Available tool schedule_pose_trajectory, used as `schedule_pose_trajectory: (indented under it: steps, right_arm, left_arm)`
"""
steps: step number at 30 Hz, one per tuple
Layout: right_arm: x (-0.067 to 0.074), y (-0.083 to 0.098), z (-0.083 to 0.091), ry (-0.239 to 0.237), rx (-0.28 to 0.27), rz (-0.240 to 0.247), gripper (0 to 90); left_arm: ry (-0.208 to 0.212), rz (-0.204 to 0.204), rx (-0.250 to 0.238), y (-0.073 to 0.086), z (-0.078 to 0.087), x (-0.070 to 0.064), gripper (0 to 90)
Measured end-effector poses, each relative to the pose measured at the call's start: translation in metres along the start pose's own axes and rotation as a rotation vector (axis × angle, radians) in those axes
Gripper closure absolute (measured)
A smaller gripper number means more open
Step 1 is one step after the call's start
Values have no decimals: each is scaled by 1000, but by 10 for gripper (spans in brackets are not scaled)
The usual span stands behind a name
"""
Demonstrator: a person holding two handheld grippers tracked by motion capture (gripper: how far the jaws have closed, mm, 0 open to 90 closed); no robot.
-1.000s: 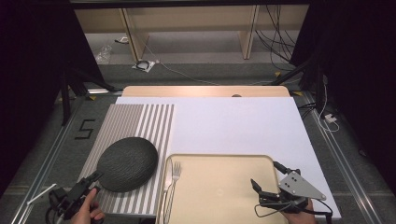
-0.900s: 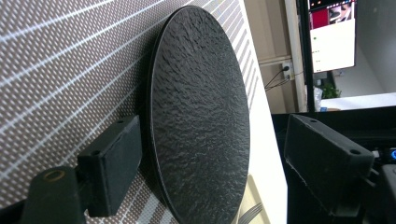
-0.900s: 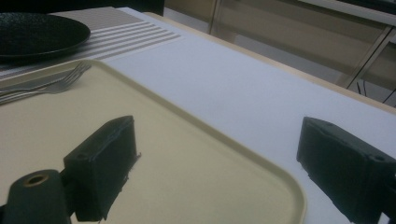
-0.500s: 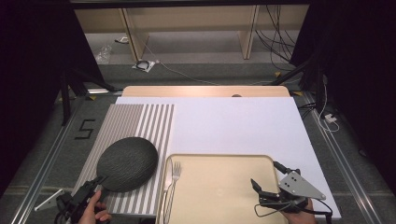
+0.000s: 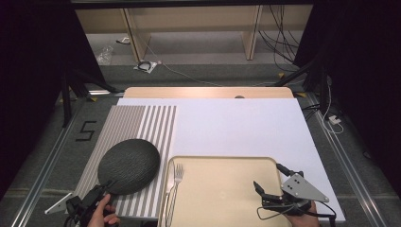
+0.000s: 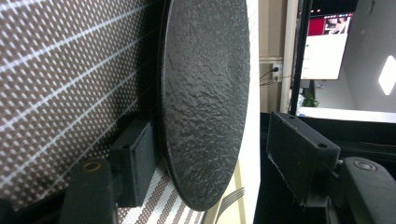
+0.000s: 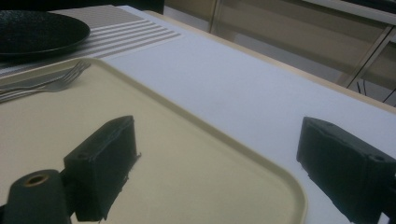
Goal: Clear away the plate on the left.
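Moved in on plate rim since a second ago: left gripper (image 5: pixel 108 186), jaws just been closing, straddling near edge of black textured plate (image 5: pixel 128 165), pads not yet pressing. Plate flat on striped placemat (image 5: pixel 142 123), beside beige tray (image 5: pixel 227 189) holding fork (image 5: pixel 175 182). Right gripper (image 5: pixel 259 188) wide open, empty, over tray. Grasp pending; lift and move left.

Grey carpet floor (image 5: pixel 198 75), wooden shelving (image 5: pixel 189 28) behind.
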State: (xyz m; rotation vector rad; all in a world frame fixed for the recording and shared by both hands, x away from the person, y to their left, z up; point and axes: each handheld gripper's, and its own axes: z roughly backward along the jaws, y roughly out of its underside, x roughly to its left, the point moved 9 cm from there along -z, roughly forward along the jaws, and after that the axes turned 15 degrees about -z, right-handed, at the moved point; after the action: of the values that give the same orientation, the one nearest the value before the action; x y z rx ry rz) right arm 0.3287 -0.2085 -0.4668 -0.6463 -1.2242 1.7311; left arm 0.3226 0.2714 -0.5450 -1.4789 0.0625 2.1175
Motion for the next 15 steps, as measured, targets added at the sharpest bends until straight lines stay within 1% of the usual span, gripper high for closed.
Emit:
schedule_pose_trajectory:
  steps: [5, 8, 12, 15]
  right_arm:
    - [0, 0, 0, 0, 1, 1, 129]
    - [1, 0, 0, -1, 1, 2, 130]
    - [1, 0, 0, -2, 2, 4, 130]
    - [1, 0, 0, -1, 2, 4, 130]
  left_arm:
    - [-2, 2, -4, 1, -2, 1, 409]
    - [-6, -3, 3, 4, -6, 2, 440]
    - [-3, 12, 6, 6, -10, 4, 462]
    - [0, 14, 3, 6, -12, 4, 482]
